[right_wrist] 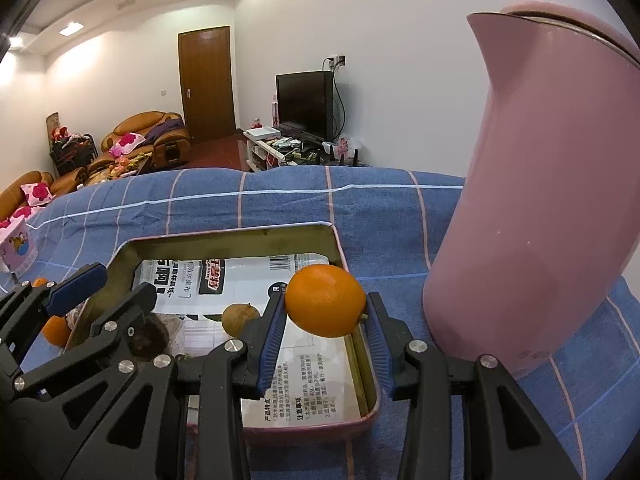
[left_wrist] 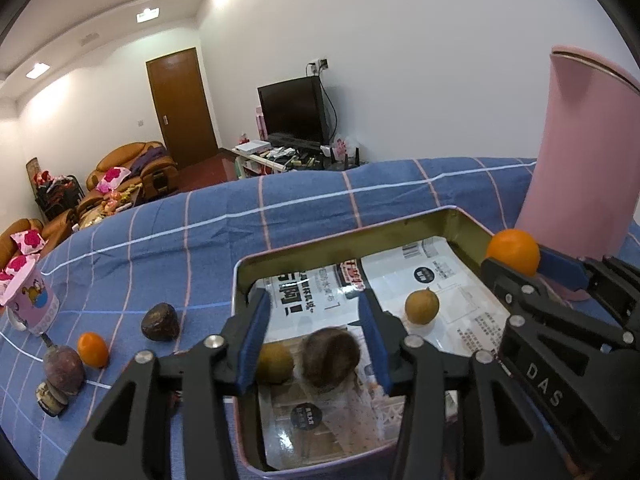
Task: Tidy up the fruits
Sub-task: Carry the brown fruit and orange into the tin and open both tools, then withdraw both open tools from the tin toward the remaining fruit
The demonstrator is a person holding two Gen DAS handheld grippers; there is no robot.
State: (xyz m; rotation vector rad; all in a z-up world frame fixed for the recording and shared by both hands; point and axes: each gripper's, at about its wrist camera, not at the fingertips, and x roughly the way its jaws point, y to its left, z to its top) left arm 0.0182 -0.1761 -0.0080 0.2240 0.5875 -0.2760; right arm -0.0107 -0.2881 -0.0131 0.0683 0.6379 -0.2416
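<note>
A shallow metal tin (left_wrist: 468,224) (right_wrist: 340,256) lined with printed paper sits on the blue checked cloth. In it lie a yellow-brown fruit (left_wrist: 421,306) (right_wrist: 241,319), a second one (left_wrist: 276,362) and a dark brown fruit (left_wrist: 330,356) (right_wrist: 149,336). My left gripper (left_wrist: 314,332) is open and empty above the dark fruit. My right gripper (right_wrist: 326,322) is shut on an orange (right_wrist: 325,300) (left_wrist: 513,251) above the tin's right rim. On the cloth left of the tin lie a dark fruit (left_wrist: 160,321), a small orange (left_wrist: 93,349) and a purple fruit (left_wrist: 64,368).
A tall pink kettle (right_wrist: 536,200) (left_wrist: 580,168) stands close to the right of the tin. A pink cartoon cup (left_wrist: 32,300) and a small jar (left_wrist: 51,398) stand at the left. The cloth's far edge drops to a living room behind.
</note>
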